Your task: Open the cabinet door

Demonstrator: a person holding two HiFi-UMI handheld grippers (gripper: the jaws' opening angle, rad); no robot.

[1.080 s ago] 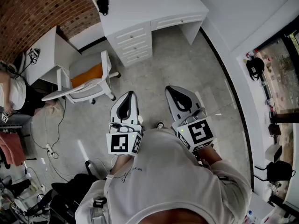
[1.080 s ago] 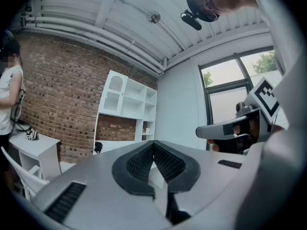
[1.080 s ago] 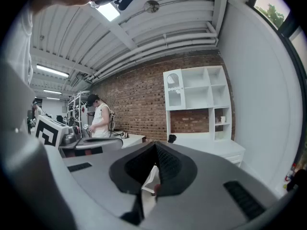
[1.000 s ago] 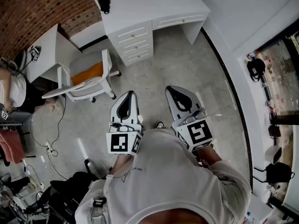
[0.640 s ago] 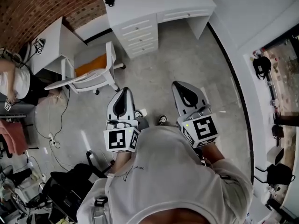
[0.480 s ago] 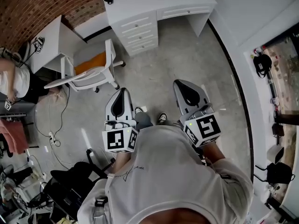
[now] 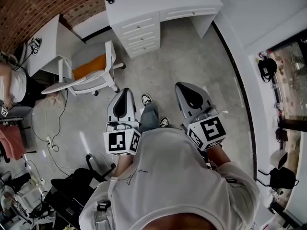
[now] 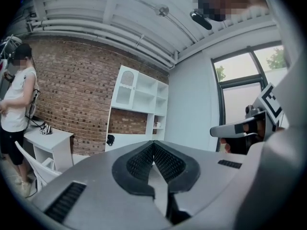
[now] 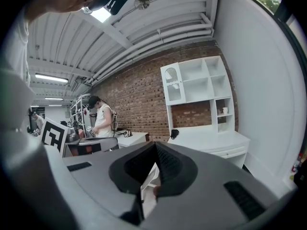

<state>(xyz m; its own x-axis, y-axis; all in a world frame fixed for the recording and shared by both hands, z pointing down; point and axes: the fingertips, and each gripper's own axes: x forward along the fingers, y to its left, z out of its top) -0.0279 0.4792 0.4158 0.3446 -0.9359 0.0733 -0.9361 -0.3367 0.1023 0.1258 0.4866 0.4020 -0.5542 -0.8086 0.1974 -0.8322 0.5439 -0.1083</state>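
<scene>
A white hutch cabinet with open shelves and one small door with an arched vent stands on a white desk against the brick wall, well ahead of me. My left gripper and right gripper are held side by side over the floor, pointing toward the desk and far from it. In the left gripper view the left gripper has its pads meeting at the tip with nothing between them. The right gripper is likewise shut and empty.
A white chair with an orange seat stands left of my path beside a second white desk. A person works at the far left. Cables and a black chair lie at lower left. A white wall runs along the right.
The person's leg and shoe have swung forward into view between the two grippers. Both grippers shifted slightly in the frame, and their jaws stayed shut.
</scene>
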